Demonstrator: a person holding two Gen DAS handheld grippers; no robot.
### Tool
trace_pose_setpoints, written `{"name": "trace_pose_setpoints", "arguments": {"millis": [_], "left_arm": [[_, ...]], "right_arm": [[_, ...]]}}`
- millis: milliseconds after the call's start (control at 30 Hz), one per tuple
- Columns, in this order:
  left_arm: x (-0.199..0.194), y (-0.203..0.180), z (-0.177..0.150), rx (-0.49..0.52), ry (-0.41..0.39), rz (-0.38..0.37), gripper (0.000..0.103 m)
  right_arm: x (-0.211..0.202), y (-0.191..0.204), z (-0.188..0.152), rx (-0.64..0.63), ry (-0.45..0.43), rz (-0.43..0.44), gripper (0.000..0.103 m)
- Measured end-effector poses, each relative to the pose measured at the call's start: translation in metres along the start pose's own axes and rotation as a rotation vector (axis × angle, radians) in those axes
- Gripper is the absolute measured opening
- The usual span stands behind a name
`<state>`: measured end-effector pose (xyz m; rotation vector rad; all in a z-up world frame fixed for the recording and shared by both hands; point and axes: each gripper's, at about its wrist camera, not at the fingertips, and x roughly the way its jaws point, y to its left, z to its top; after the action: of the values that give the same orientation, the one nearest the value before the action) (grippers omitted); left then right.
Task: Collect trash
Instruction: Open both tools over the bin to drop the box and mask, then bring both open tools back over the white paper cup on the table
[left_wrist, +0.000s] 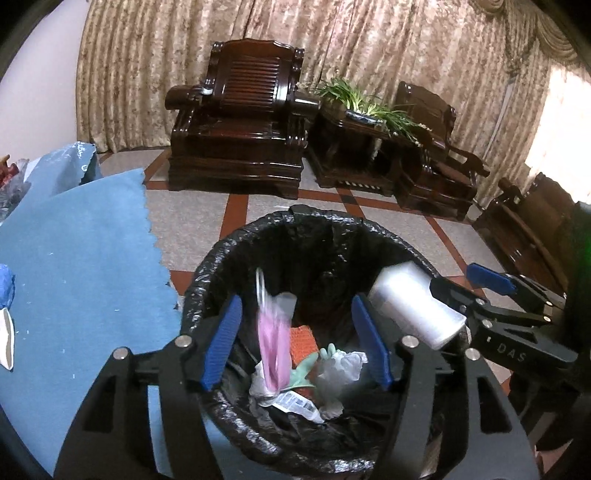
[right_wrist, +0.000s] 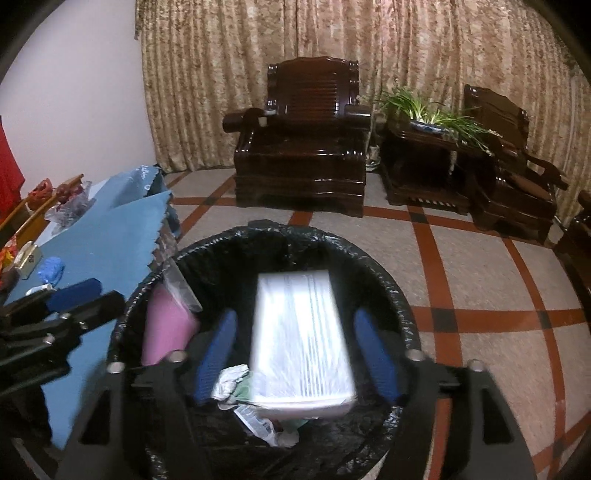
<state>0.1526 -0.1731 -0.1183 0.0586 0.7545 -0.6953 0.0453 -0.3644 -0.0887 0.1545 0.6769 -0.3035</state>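
Observation:
A trash bin lined with a black bag (left_wrist: 207, 266) stands beside the table; it also shows in the right wrist view (right_wrist: 384, 266). My left gripper (left_wrist: 295, 343) is open over the bin, and a pink bag (left_wrist: 273, 339), blurred, drops between its fingers; it shows in the right wrist view (right_wrist: 166, 332) too. My right gripper (right_wrist: 299, 358) is open over the bin, and a clear plastic roll (right_wrist: 301, 339), blurred, falls free between its fingers. The roll (left_wrist: 413, 302) and right gripper (left_wrist: 469, 291) also show at the bin's right rim. Crumpled wrappers and a green glove (left_wrist: 314, 362) lie inside.
A table with a blue cloth (left_wrist: 74, 251) stands left of the bin, holding a blue glove (right_wrist: 50, 269) and small boxes (right_wrist: 27, 258). Dark wooden armchairs (left_wrist: 243, 118) and a side table with a plant (left_wrist: 354, 129) stand across the tiled floor before curtains.

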Motion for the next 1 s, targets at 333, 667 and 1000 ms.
{"name": "trace_pose_setpoints", "arguments": {"millis": [333,667,1000], "left_arm": [[-0.029,0.037,-0.003,-0.042,-0.037,0.12,0.09],[-0.076,0.098,-0.017,-0.128,-0.077,0.265,0.093],[-0.12,0.18,-0.043,-0.23,-0.086,0.432,0.093]], "right_arm": [[-0.007,0.009,0.005,0.008,-0.016,0.048,0.097],[-0.011,0.066,0.012,-0.066,-0.033,0.151,0.097],[0.002,0.154,0.019,-0.161,-0.035,0.288,0.097]]}}
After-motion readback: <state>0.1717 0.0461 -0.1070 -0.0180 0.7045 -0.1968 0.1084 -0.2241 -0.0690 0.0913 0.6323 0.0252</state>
